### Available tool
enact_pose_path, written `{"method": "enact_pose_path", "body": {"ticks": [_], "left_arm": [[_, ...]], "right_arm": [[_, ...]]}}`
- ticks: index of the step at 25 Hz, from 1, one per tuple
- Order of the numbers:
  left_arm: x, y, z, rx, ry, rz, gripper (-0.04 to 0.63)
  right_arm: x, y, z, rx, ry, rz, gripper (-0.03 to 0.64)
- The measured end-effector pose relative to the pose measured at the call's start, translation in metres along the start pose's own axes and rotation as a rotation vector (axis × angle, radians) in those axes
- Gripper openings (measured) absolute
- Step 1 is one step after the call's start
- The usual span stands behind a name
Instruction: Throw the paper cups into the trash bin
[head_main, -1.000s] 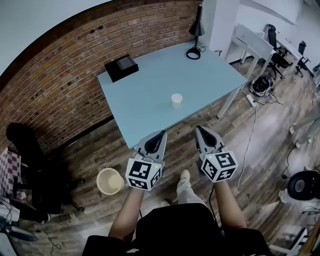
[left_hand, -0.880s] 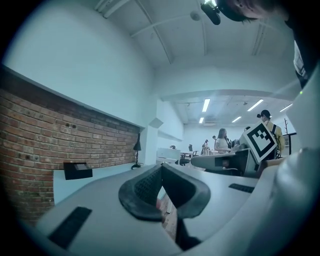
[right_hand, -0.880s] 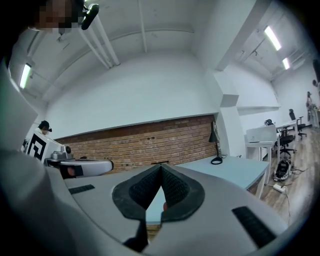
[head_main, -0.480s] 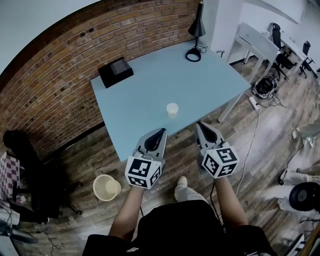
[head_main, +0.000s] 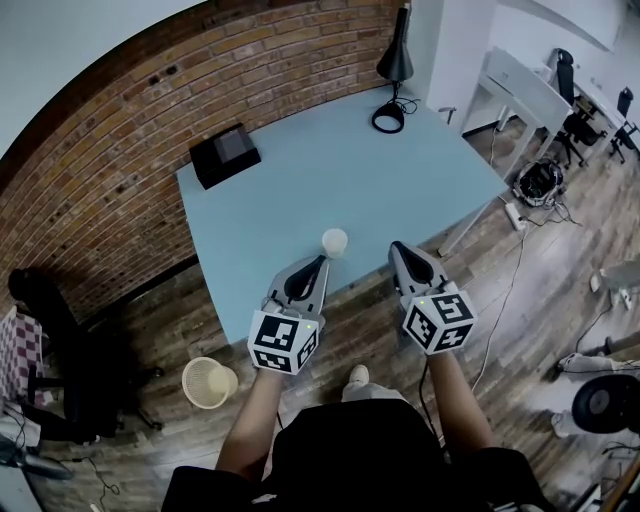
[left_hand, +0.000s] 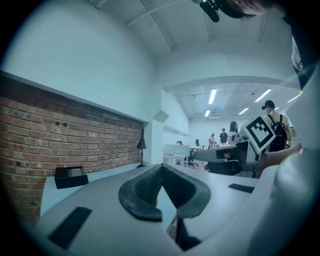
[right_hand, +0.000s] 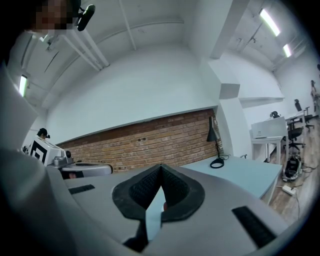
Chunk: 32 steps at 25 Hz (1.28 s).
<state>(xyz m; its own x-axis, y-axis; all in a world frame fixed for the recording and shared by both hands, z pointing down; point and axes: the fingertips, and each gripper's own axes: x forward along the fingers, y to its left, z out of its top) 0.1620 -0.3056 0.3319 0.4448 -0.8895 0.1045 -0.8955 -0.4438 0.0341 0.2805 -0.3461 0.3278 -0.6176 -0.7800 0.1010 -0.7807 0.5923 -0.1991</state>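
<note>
A white paper cup (head_main: 334, 241) stands upright near the front edge of the pale blue table (head_main: 290, 190). My left gripper (head_main: 319, 262) hovers just short of it, slightly to its left, with its jaws shut and nothing between them. My right gripper (head_main: 394, 247) is level with it to the cup's right, also shut and empty. A round wicker trash bin (head_main: 209, 382) stands on the wooden floor at the lower left, with something pale inside. In both gripper views the jaw tips meet; the cup is hidden behind them.
A black box (head_main: 224, 154) lies at the table's far left corner. A black desk lamp (head_main: 392, 70) stands at its far right. A brick wall (head_main: 110, 160) runs behind. A black chair (head_main: 60, 330) stands at the left, and cables (head_main: 505, 270) trail on the floor at the right.
The table and cup have drawn nearer to both grippers: the cup now sits just beyond the left gripper's tip. The bin has shifted left and down in view. Both grippers stay shut.
</note>
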Motion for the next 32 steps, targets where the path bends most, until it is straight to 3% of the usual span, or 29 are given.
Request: {"method": "enact_pose_path", "body": {"ticks": [7, 12, 15, 25, 32], "left_arm": [[0.034, 0.003, -0.005, -0.008, 0.024, 0.018, 0.003], [0.047, 0.004, -0.015, 0.048, 0.039, 0.026, 0.003], [0.055, 0.013, -0.024, 0.041, 0.055, 0.008, 0.003], [0.082, 0.043, -0.055, 0.044, 0.125, -0.116, 0.003], [0.106, 0.055, -0.081, 0.110, 0.212, -0.252, 0.004]], "right_arm": [[0.012, -0.040, -0.002, 0.030, 0.021, 0.008, -0.006], [0.027, -0.051, -0.019, 0.044, 0.064, 0.009, -0.006], [0.039, -0.052, -0.025, 0.047, 0.082, 0.004, -0.006], [0.067, -0.056, -0.038, 0.075, 0.091, -0.106, -0.006], [0.087, -0.055, -0.043, 0.099, 0.076, -0.172, -0.006]]}}
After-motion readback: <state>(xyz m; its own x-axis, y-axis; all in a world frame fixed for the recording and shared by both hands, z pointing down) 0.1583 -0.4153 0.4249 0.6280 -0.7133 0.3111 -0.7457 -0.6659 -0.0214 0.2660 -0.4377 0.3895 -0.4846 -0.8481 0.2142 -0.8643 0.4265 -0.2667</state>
